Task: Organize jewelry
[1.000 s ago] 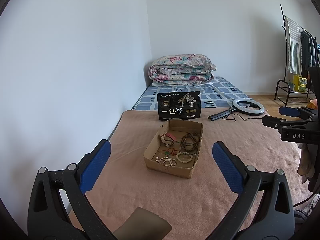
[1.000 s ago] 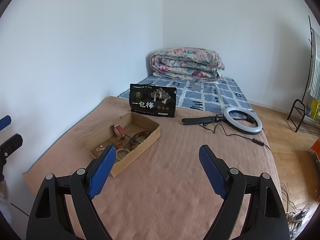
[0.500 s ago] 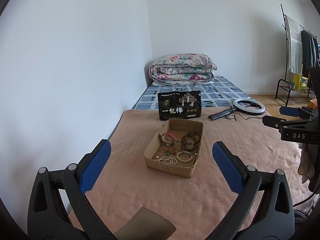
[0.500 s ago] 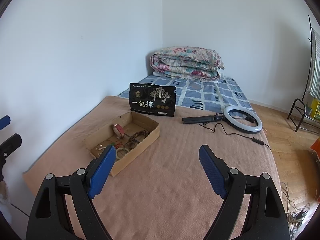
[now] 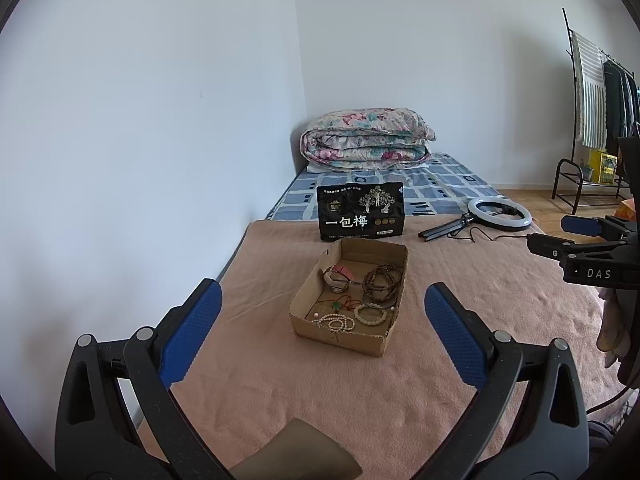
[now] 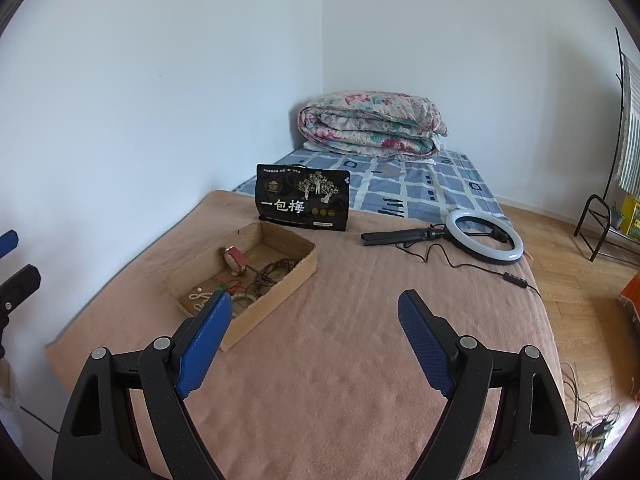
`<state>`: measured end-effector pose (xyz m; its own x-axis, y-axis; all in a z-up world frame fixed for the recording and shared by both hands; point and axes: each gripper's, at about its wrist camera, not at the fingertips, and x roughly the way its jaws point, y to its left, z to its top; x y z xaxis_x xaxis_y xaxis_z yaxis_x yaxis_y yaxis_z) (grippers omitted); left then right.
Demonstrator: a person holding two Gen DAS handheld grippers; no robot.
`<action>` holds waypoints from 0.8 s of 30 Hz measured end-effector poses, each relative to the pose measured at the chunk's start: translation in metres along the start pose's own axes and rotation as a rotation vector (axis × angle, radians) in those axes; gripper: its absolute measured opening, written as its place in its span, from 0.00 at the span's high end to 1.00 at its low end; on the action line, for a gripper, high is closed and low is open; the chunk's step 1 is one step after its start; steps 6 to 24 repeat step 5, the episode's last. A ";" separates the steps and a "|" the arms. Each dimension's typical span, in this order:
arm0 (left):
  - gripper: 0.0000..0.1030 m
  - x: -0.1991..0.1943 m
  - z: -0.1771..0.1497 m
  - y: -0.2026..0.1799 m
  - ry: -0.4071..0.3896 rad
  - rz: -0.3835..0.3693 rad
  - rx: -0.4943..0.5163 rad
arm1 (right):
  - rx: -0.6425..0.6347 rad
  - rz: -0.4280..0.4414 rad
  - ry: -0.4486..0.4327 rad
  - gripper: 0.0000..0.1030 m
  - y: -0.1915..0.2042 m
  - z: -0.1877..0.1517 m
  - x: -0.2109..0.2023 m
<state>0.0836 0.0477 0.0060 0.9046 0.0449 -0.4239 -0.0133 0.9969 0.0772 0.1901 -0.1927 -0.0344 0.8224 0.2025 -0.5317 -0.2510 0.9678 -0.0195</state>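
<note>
Left tool (image 5: 322,306): I hold it back from the cardboard box (image 5: 351,294), jaws apart and empty, aimed at it for a straight reach.
Right tool (image 6: 314,314): jaws wide apart, nothing between them, waiting beside the box.
Jewelry: bead bracelets (image 5: 381,280), a pale bead strand (image 5: 334,323) and a watch (image 6: 235,259) lie loose in the box on the bed's pink blanket (image 5: 460,276).
Black pouch (image 5: 360,211): upright behind the box, probably where pieces go.
</note>
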 end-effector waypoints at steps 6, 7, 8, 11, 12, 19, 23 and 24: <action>0.00 -0.001 -0.006 0.005 -0.009 0.008 0.006 | 0.006 -0.001 0.002 0.18 -0.004 -0.004 0.001; 0.00 -0.001 -0.006 0.005 -0.009 0.008 0.006 | 0.006 -0.001 0.002 0.18 -0.004 -0.004 0.001; 0.00 -0.001 -0.006 0.005 -0.009 0.008 0.006 | 0.006 -0.001 0.002 0.18 -0.004 -0.004 0.001; 0.00 -0.001 -0.006 0.005 -0.009 0.008 0.006 | 0.006 -0.001 0.002 0.18 -0.004 -0.004 0.001; 0.00 -0.001 -0.006 0.005 -0.009 0.008 0.006 | 0.006 -0.001 0.002 0.18 -0.004 -0.004 0.001; 0.00 -0.001 -0.006 0.005 -0.009 0.008 0.006 | 0.006 -0.001 0.002 0.18 -0.004 -0.004 0.001; 0.00 -0.001 -0.006 0.005 -0.009 0.008 0.006 | 0.006 -0.001 0.002 0.18 -0.004 -0.004 0.001; 0.00 -0.001 -0.006 0.005 -0.009 0.008 0.006 | 0.006 -0.001 0.002 0.18 -0.004 -0.004 0.001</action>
